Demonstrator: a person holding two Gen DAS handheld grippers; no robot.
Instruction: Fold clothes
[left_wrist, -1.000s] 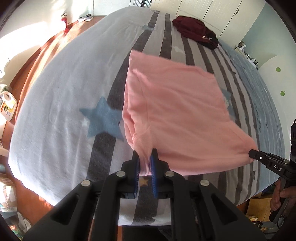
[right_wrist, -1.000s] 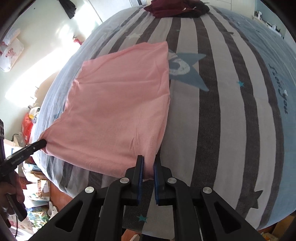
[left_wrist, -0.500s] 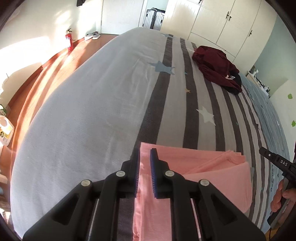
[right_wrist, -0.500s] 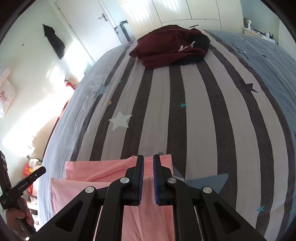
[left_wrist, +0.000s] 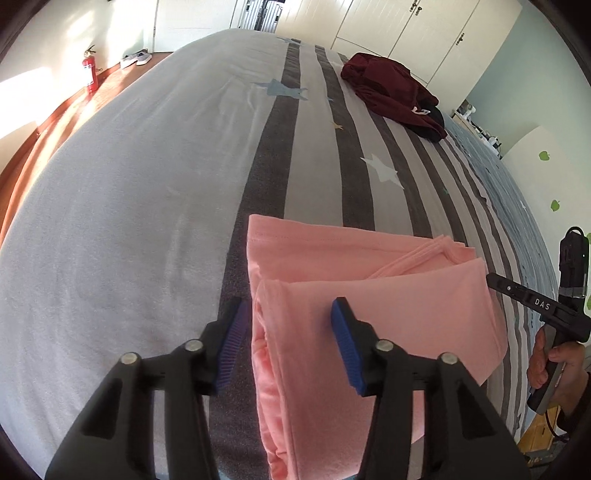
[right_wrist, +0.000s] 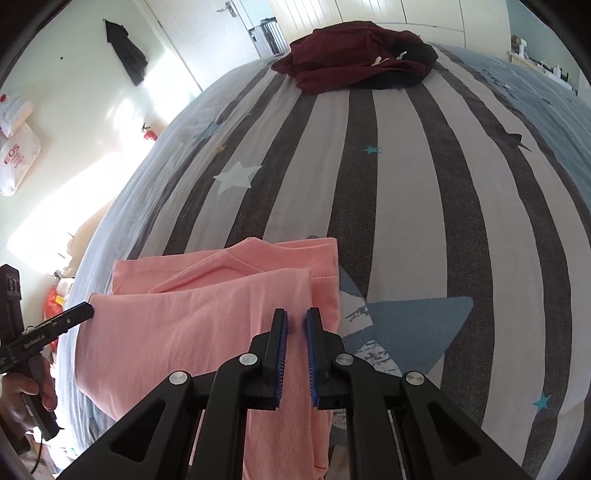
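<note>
Pink T-shirt (left_wrist: 369, 295) lies folded over on the striped bedspread (left_wrist: 147, 221), near the bed's front edge, long axis running side to side across the bed, folded top layer stopping just short of the collar edge.

Left gripper (left_wrist: 288, 332): jaws have just been opening, now partly apart, straddling the shirt's left folded edge; cloth sits between the pads but neither pad presses it, so released. Shirt lies directly under and ahead of these jaws.

Right gripper (right_wrist: 296, 332): jaws nearly closed over the shirt's right edge, top layer pinched between the blue pads. Collar edge just beyond the fingertips.

Both hands equally near, one at each end of the long axis. Judgement: fold placed, left let go, right release looks due next; risk is the top layer dragging if the right lifts before opening.

Maroon garment (right_wrist: 354, 55) bunched far off by the bed's far edge, well apart.
</note>
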